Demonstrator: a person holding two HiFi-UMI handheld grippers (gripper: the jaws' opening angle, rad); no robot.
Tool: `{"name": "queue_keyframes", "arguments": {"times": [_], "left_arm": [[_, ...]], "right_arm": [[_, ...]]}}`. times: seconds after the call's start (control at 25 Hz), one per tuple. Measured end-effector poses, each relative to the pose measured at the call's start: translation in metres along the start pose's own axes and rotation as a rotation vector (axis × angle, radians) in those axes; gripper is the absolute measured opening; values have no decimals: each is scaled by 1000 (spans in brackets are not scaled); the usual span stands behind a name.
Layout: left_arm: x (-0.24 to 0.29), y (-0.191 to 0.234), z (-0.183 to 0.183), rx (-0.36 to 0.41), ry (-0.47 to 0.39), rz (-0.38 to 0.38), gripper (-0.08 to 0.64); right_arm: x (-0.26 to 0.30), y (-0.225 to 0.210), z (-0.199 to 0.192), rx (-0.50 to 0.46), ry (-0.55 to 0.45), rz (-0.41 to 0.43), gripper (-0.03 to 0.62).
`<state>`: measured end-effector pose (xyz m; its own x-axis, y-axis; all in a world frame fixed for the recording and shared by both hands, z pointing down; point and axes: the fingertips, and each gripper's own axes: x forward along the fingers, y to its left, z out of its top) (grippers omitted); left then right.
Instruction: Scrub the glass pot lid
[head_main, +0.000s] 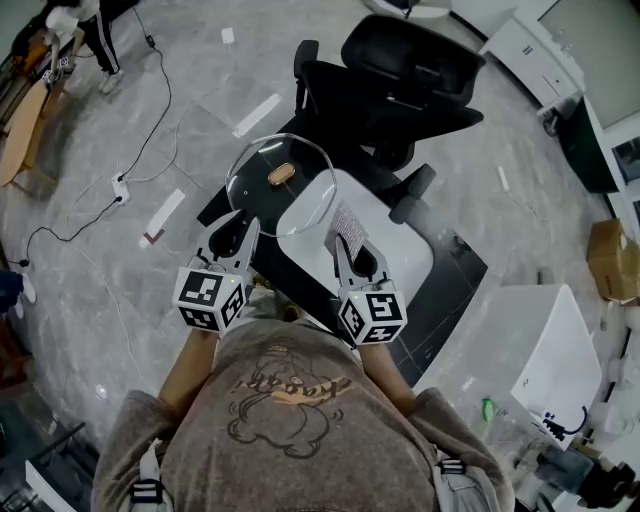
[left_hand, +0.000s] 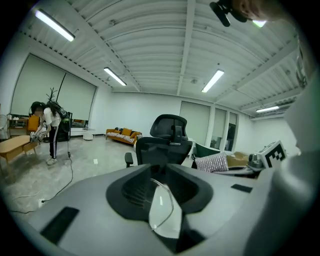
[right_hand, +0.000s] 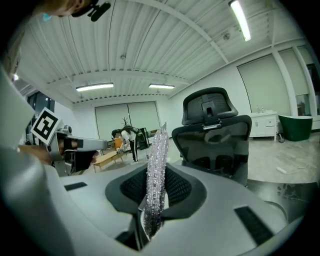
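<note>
- The left gripper (head_main: 233, 232) has its 2 jaws narrowed onto the rim of a round clear glass pot lid (head_main: 280, 195), and the thin edge sits pinched between them in the left gripper view.
- The lid is up in the air in front of the person, lying roughly flat, with a small brown knob (head_main: 282, 174) at its centre.
- In the head view the lid's outline overlaps the near corner of a white, round-cornered table (head_main: 405, 262) and the dark floor mat (head_main: 450, 300) under it.
- The right gripper (head_main: 352, 252) is clamped on a silvery, sparkly scrubbing cloth (right_hand: 156, 175), which stands upright between its 2 jaws (it juts well past the tips in the right gripper view).
- In the head view the cloth is just beside the lid's right edge. Whether the 2 touch is not clear.
- Both grippers are held side by side close to the person's chest, with their marker cubes toward the grey-brown printed sweatshirt (head_main: 290, 400).
- A black high-backed office chair (head_main: 400, 75) stands beyond the table.
- Far off on the grey floor, another person (left_hand: 50, 132) in dark trousers bends near a low wooden table (left_hand: 15, 146).
</note>
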<state>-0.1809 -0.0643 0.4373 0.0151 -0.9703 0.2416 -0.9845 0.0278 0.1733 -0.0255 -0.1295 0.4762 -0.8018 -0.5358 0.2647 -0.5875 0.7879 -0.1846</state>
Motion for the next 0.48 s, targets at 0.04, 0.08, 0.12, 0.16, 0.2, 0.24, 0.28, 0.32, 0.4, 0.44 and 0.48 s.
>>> {"name": "queue_keyframes", "arguments": {"times": [0.04,0.08,0.12,0.16,0.2,0.24,0.28,0.32,0.4,0.44,0.48], "left_arm": [[5,1,3,-14,-7,-18,149],[11,2,5,-26,-12,-32,243],[15,5,6,-32,-11,-43,266],[20,7,6,-27,0,-52,268],[25,9,4,-15,20,-61,268],[31,11,1,1,44,-74,267],[37,13,-3,19,70,-87,267],[43,16,-6,38,93,-98,267],[57,20,-12,89,129,-114,265],[66,23,-16,113,146,-121,265],[75,25,-21,132,164,-130,265]], "right_arm": [[4,-1,0,5,1,-8,80],[8,-2,0,7,3,-14,80],[13,-3,0,10,5,-19,80],[17,-3,1,14,5,-24,80],[20,-3,1,20,5,-29,80],[22,-3,1,27,4,-36,80],[24,-3,1,33,3,-44,80],[25,-3,1,37,3,-53,80],[26,-4,1,44,5,-73,80],[26,-5,1,49,6,-85,80],[27,-7,0,53,7,-98,80]]}}
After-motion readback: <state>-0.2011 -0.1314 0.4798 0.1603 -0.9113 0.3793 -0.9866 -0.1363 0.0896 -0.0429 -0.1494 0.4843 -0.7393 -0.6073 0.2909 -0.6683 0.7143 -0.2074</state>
